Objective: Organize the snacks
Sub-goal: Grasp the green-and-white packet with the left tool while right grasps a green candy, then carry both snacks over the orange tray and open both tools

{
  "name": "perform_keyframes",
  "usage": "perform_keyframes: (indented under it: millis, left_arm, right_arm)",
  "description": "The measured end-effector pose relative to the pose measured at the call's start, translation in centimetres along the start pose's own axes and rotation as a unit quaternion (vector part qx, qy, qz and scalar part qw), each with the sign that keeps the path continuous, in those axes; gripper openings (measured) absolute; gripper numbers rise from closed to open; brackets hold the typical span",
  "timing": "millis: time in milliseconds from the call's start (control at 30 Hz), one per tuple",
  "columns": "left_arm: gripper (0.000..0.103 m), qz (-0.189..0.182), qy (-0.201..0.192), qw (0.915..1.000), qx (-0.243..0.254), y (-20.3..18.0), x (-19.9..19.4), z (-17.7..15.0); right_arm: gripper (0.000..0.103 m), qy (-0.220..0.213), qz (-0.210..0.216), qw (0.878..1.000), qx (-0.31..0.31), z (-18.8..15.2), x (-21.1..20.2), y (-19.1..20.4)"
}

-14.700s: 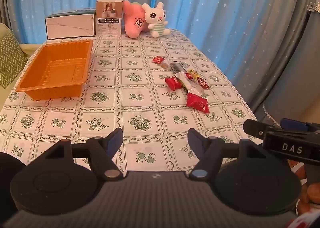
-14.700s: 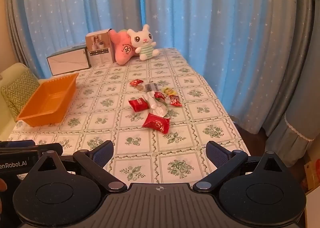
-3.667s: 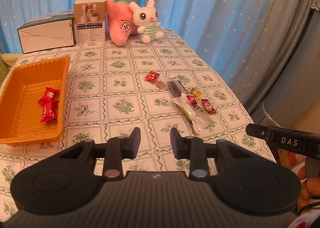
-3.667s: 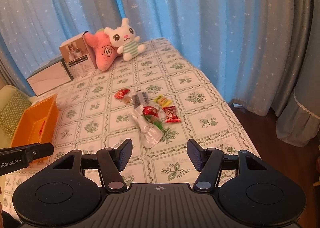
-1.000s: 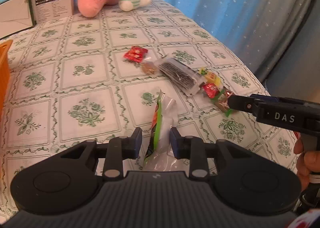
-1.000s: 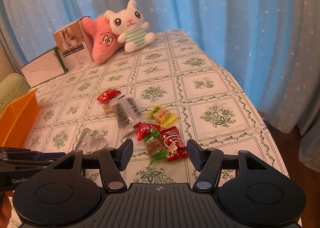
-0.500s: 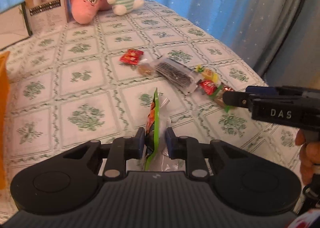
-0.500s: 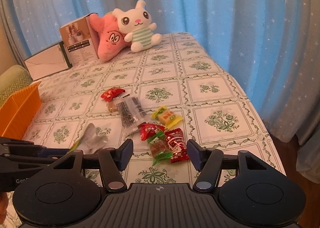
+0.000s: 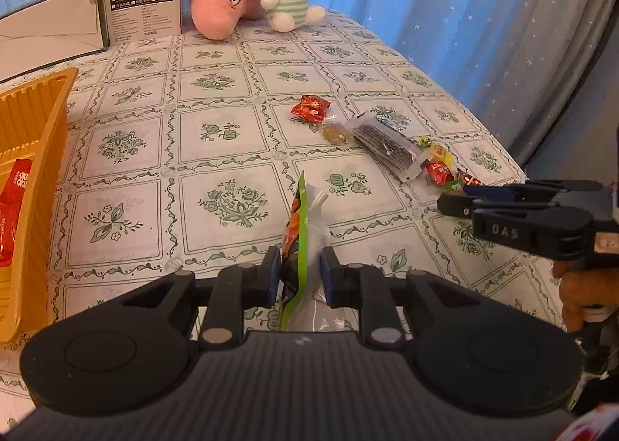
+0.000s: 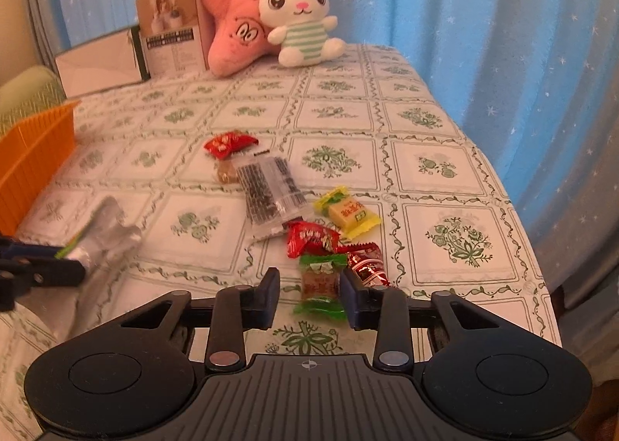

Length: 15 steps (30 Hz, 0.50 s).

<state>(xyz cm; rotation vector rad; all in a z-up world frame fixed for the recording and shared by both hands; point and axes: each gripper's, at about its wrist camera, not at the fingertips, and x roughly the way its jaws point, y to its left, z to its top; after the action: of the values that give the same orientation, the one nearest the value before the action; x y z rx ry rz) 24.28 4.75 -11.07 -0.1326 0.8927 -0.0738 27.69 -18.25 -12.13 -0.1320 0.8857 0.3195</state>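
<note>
Orange tray (image 9: 36, 154) seen left of left claw (image 9: 298, 272), red packets (image 9: 11, 209) contained. Clear snack pouch (image 9: 305, 220) pinched in left claw. Right claw (image 10: 309, 292) closing around green-wrapped candy (image 10: 321, 280) on bench (image 10: 425, 170).

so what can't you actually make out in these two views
- Orange tray: left wrist view, cut by the left edge; only part of a red packet shows inside.
- Silver pouch in the left gripper: lower end hidden behind the gripper body.
- Green-wrapped candy between the closing right gripper jaws: print too small.
</note>
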Motion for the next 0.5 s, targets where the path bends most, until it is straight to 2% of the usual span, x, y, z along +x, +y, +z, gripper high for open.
perform_keyframes:
  millis: [67, 233, 500]
  left_arm:
    - [0.02, 0.0, 0.0, 1.0, -0.004, 0.1, -0.1, -0.1]
    - [0.02, 0.002, -0.001, 0.9999, -0.01, 0.4, -1.0, -0.6]
    - [0.02, 0.009, -0.005, 0.9997, -0.022, 1.4, -3.7, -1.8]
  right_arm:
    - [0.026, 0.002, -0.007, 1.0, -0.012, -0.3, 0.1, 0.4]
    - [0.023, -0.001, -0.011, 1.0, 0.006, -0.6, -0.6, 0.7]
    - [0.02, -0.003, 0.013, 0.999, 0.038, -1.7, -3.7, 3.0]
